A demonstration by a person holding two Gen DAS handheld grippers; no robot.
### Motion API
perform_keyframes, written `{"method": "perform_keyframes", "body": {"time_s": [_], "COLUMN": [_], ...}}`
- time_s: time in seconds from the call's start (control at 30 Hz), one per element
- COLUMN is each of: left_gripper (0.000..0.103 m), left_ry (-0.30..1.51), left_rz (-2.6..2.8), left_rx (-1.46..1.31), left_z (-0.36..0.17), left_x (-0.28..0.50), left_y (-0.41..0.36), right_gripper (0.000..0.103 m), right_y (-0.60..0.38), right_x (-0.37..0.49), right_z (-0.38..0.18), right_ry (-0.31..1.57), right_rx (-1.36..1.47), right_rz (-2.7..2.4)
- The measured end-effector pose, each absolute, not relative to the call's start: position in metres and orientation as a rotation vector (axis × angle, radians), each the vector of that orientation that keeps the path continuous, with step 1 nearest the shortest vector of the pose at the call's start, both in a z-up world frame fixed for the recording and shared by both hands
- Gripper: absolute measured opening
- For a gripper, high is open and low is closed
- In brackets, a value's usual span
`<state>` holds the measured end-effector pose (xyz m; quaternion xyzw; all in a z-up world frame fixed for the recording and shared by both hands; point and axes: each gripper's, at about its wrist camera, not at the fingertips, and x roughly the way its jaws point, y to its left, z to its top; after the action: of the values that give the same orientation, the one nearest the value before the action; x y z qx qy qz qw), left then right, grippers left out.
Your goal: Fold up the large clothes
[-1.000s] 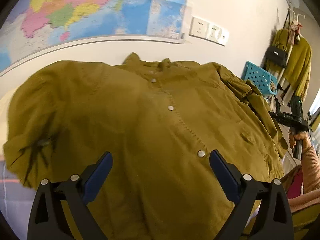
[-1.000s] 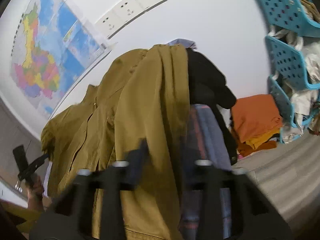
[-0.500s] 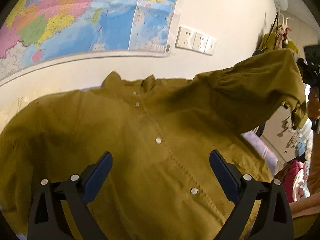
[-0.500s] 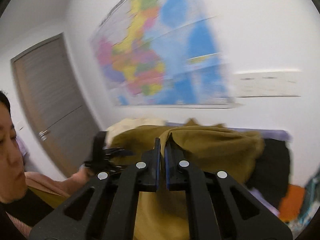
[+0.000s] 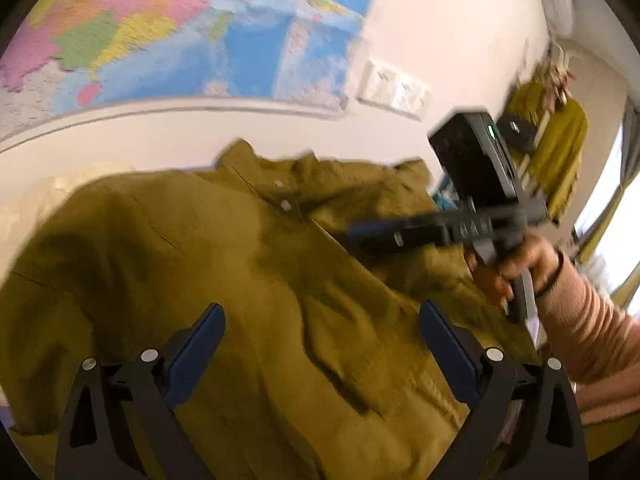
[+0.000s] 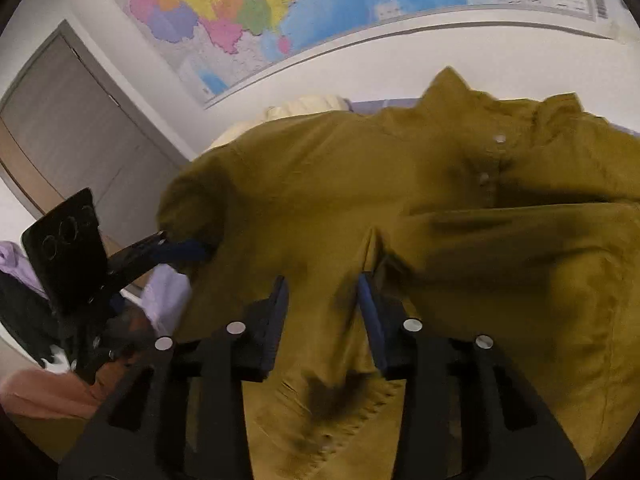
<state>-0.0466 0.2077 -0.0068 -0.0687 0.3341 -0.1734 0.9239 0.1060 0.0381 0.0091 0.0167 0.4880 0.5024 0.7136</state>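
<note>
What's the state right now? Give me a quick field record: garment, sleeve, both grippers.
garment: olive button shirt spread flat, collar toward the wall map
sleeve: right one folded across the shirt front
left gripper: open, above the lower shirt, holding nothing
right gripper: jaws just opened, sleeve fabric between them, not pinched

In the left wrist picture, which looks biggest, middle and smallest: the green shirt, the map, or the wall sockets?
1. Shirt, biggest, though it lies nearest the camera, which enlarges it.
2. Map, cut off by the picture's edge, so its full size is unsure.
3. Sockets, clearly smallest.
</note>
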Motion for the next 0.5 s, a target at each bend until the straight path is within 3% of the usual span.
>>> {"method": "perform_keyframes", "body": {"time_s": [0.27,0.5], "left_gripper": [0.096,0.096], "left_ry": [0.834,0.828], "left_rz": [-0.477,-0.472], "left_rx": [-0.030,0.021], "left_z": [-0.042,-0.039], "left_x": [-0.021,-0.019], "left_y": [0.145,0.117], "right_gripper": [0.061,0.069], "right_y": [-0.077,-0.150], "right_x": [0.112,0.137], "right_z": [0.048,0.011], "right_ry": [0.862,0.885], "right_rx": [0.077,0.149], "right_rz": [0.857,0.607]}}
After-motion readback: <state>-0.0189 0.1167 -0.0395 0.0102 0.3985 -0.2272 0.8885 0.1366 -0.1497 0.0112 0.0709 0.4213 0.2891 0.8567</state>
